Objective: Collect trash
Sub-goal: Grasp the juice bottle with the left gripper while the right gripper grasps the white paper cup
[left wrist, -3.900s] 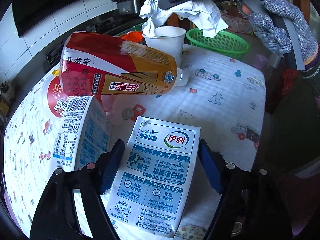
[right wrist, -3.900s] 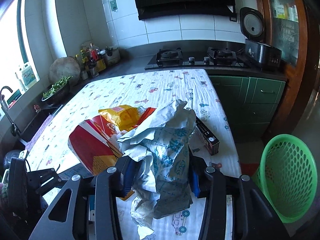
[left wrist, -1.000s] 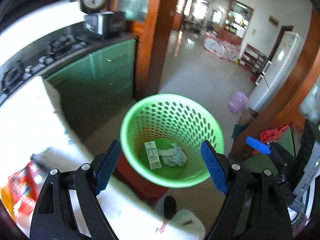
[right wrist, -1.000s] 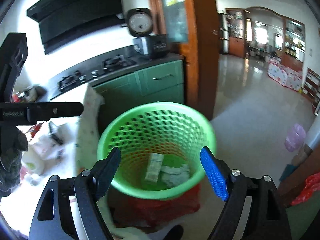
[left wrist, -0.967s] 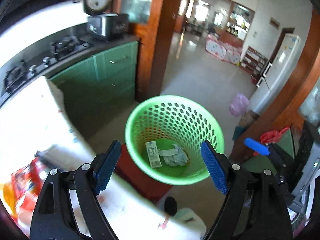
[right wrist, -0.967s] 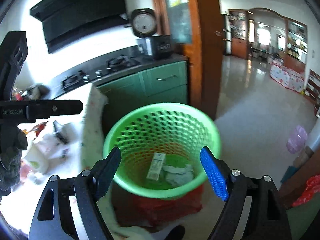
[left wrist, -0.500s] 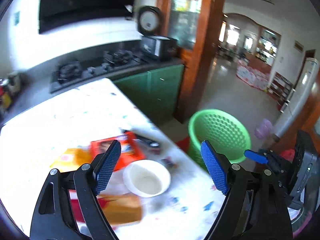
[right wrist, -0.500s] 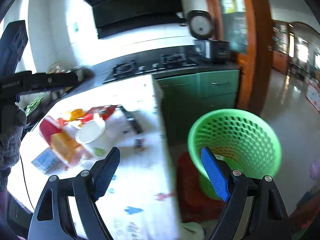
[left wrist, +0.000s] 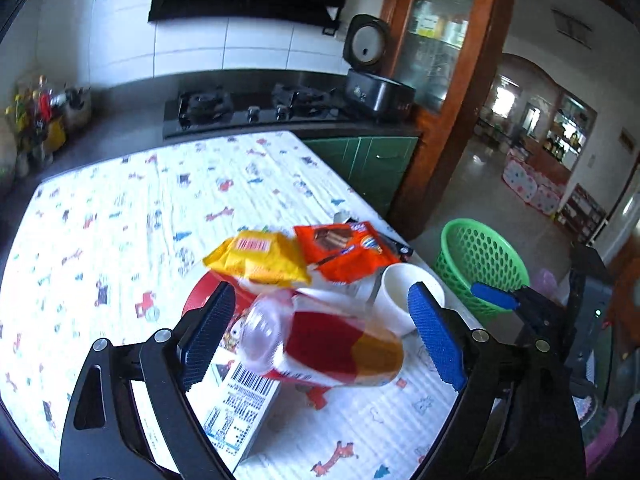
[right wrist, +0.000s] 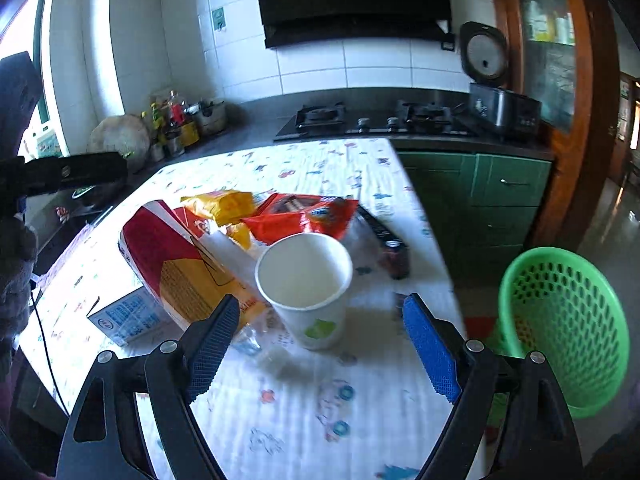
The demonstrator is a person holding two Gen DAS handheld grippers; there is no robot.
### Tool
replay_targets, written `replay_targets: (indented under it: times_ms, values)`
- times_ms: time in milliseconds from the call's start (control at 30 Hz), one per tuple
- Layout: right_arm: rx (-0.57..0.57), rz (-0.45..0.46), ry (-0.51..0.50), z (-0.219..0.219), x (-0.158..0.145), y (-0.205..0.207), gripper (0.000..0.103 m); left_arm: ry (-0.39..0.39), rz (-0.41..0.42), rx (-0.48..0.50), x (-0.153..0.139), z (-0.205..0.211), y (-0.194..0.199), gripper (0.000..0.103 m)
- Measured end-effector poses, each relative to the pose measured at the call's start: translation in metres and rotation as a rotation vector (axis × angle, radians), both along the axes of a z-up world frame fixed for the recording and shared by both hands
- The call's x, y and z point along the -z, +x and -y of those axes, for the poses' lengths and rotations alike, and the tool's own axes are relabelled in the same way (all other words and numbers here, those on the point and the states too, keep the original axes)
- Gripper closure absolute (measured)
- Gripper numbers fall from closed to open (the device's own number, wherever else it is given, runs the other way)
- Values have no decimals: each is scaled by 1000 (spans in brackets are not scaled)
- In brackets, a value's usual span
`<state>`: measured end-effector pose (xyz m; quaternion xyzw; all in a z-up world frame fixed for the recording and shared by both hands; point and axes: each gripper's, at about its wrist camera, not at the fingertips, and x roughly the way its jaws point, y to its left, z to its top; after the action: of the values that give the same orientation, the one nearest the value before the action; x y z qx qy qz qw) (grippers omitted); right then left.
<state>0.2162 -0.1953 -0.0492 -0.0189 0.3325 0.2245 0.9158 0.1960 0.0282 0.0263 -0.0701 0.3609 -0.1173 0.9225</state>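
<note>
Trash lies on the patterned tablecloth (left wrist: 120,208). A red-and-orange plastic bottle (left wrist: 332,350) lies on its side between the fingers of my open, empty left gripper (left wrist: 320,340). A white paper cup (right wrist: 306,280) stands upright just ahead of my open, empty right gripper (right wrist: 320,344). A yellow snack bag (left wrist: 256,256), an orange wrapper (left wrist: 344,252) and a blue-and-white milk carton (left wrist: 240,412) lie close by. The bottle also shows in the right wrist view (right wrist: 180,264). The green basket (right wrist: 560,320) stands on the floor right of the table.
A dark slim box (right wrist: 380,232) lies near the table's right edge. Behind the table are a gas hob (left wrist: 256,108), a rice cooker (right wrist: 500,96) and green cabinets (right wrist: 480,196). Jars crowd the left counter (right wrist: 176,124).
Both grippers have swung from over the basket back to the table and are nearer the trash pile. Both stay open and empty.
</note>
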Motion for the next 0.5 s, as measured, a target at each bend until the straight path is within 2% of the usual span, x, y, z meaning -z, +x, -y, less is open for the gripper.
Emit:
replay_targets:
  times_ms: [133, 233, 367, 500]
  values:
    - [14, -13, -17, -11, 9, 15, 22, -45, -35, -1, 18, -12, -1, 14]
    - [21, -35, -6, -13, 14, 24, 23, -63, -50, 61, 32, -14, -1, 12]
    - [20, -48, -10, -16, 19, 30, 24, -62, -76, 85, 46, -17, 4, 12]
    - [20, -59, -6, -18, 22, 35, 27, -107, -113, 102, 57, -23, 14, 10]
